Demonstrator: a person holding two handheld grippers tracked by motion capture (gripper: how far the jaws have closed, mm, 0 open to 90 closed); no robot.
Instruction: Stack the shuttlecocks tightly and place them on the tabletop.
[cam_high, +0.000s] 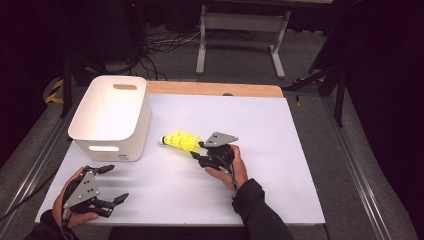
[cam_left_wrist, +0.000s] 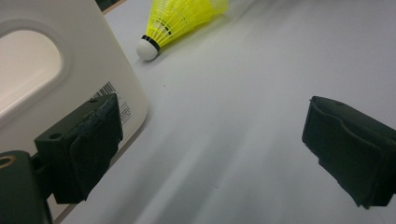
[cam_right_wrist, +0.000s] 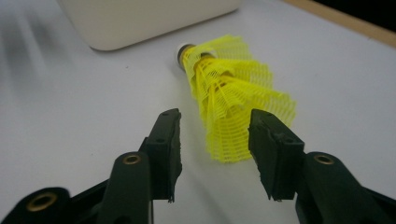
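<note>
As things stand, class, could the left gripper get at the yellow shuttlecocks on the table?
Probably yes. The left gripper is open, and bare table lies between it and the shuttlecocks. The white bin stands off to one side of that path.

A recording lab or studio is showing here: black curtains (cam_high: 30, 45) are hanging around a white-covered table (cam_high: 280, 165), cables (cam_high: 160, 45) are trailing over grey carpet, stand legs (cam_high: 330, 85) are flanking it.
</note>
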